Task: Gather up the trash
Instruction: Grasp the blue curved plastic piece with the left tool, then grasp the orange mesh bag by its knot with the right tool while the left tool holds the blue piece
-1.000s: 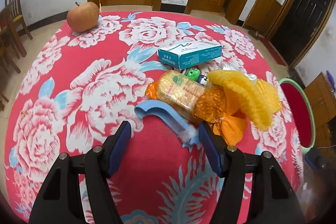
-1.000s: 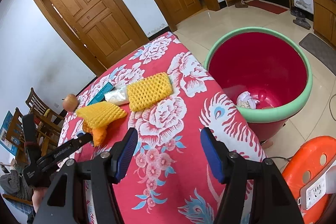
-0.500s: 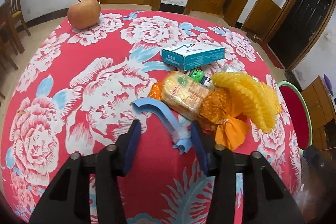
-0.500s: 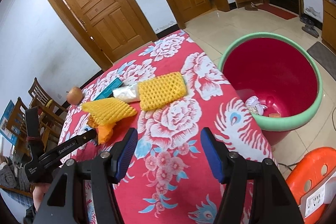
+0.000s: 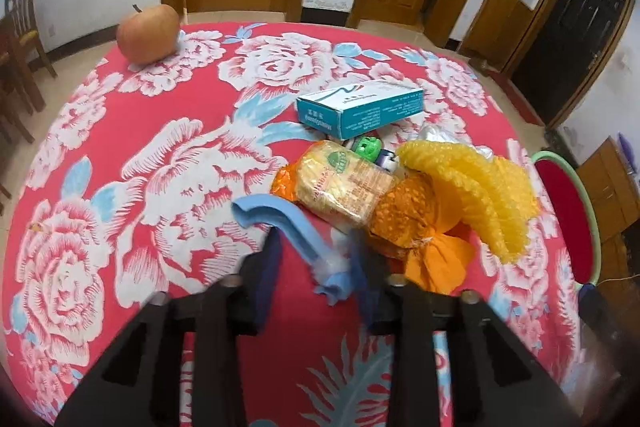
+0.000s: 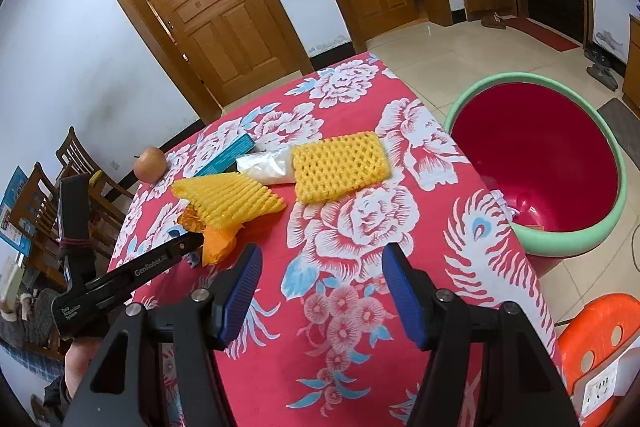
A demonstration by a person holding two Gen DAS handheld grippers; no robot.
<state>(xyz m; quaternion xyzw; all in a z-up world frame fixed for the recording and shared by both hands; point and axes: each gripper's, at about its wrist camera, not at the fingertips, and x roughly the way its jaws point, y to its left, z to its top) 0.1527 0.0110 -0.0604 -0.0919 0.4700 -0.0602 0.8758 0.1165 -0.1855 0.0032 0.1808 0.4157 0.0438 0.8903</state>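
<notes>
since a second ago the left tool (image 5: 316, 263) has narrowed around the near end of the blue foam strip (image 5: 288, 227) on the tabletop (image 5: 180, 99), fingers not clearly pinching yet; the right tool (image 6: 322, 291) hangs wide open, empty. strip looks light, soft, squashy, so pinch that end. counted: one strip, two yellow foam nets (image 6: 338, 167), one snack packet (image 5: 344, 185), one teal box (image 5: 360, 107), one apple (image 5: 149, 33), one red bin (image 6: 536, 163).

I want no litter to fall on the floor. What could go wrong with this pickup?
The left tongs pinch only the tip of the curved blue foam strip, so it may slip. Its far end lies against the clear biscuit packet and could drag it.
</notes>
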